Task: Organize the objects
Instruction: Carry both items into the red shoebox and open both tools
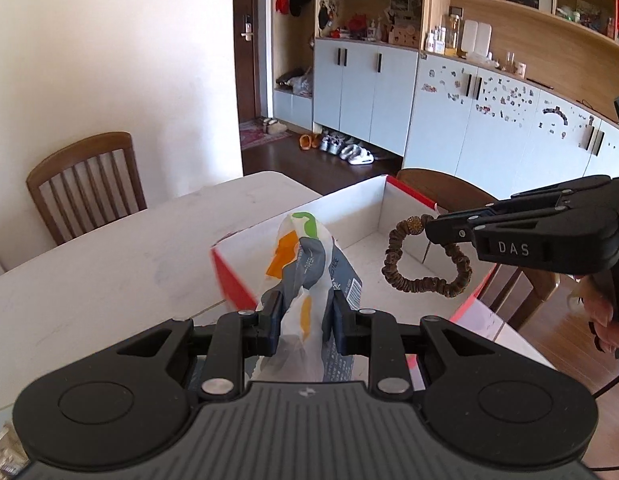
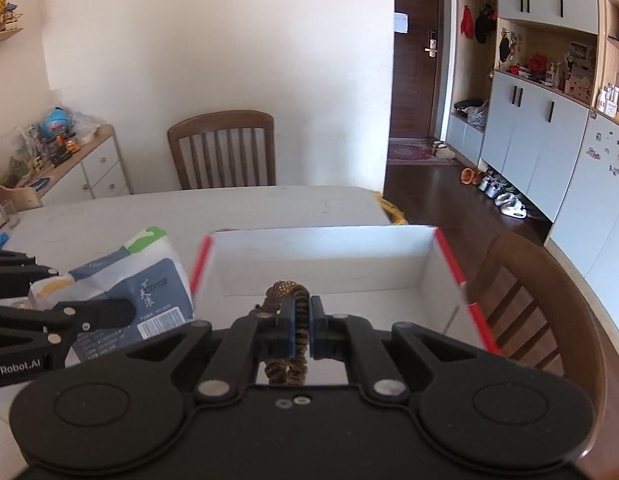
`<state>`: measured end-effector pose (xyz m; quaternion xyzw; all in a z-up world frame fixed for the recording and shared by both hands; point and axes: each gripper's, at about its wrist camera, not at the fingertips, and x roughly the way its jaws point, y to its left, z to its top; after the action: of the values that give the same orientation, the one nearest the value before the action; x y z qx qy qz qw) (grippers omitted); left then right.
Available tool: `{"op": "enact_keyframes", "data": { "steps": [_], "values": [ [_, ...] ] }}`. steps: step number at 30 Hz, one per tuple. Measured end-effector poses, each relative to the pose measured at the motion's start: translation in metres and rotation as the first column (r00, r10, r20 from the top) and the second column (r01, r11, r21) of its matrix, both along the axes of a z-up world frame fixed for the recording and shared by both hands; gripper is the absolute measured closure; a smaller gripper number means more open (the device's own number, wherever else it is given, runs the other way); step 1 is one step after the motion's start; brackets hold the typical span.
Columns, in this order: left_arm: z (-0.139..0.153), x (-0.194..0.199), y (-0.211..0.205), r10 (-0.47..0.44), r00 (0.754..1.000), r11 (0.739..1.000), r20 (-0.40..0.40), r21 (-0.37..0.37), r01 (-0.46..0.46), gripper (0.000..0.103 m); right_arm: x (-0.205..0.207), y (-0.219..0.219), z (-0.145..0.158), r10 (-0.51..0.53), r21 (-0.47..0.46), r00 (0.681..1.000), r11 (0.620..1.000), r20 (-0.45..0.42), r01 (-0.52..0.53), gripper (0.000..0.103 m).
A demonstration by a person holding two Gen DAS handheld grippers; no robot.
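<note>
Pinching a soft tissue pack (image 1: 305, 280), the left gripper (image 1: 301, 312) is clamped on its wrapper; the right gripper (image 2: 303, 320) is nearly closed on a brown beaded bracelet (image 2: 287, 300). Both hang above the open white box (image 2: 329, 264) at twelve o'clock. Next, I judge: lower inside, release.

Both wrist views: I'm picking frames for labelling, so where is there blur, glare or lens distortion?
Left wrist view: the box has a smeared red corner nearest the packet, the shelves bow from the fisheye, and the wall is washed out. Right wrist view: the box's red edges streak; the bracelet in the right gripper stays fairly crisp.
</note>
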<state>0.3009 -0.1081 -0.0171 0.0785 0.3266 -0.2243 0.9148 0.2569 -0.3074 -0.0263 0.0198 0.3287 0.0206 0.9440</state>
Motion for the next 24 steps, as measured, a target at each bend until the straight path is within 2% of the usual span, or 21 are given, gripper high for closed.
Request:
{"op": "enact_keyframes", "data": {
  "steps": [8,15,24],
  "values": [
    [-0.03,0.036,-0.049,-0.035,0.998,0.997,-0.051,0.072,0.039,0.079,0.023,-0.031,-0.02,-0.002,-0.034,0.999,0.999,-0.054,0.0,0.098],
    [-0.062,0.07,-0.084,-0.04,0.99,0.988,-0.133,0.146,0.06,0.079,0.041,-0.047,-0.045,0.024,-0.063,0.992,0.998,-0.126,-0.032,0.098],
    [-0.096,0.104,-0.103,-0.028,0.957,0.978,-0.288,0.19,0.085,0.079,0.063,-0.064,-0.079,0.038,-0.025,0.965,0.999,-0.258,-0.046,0.098]
  ]
}}
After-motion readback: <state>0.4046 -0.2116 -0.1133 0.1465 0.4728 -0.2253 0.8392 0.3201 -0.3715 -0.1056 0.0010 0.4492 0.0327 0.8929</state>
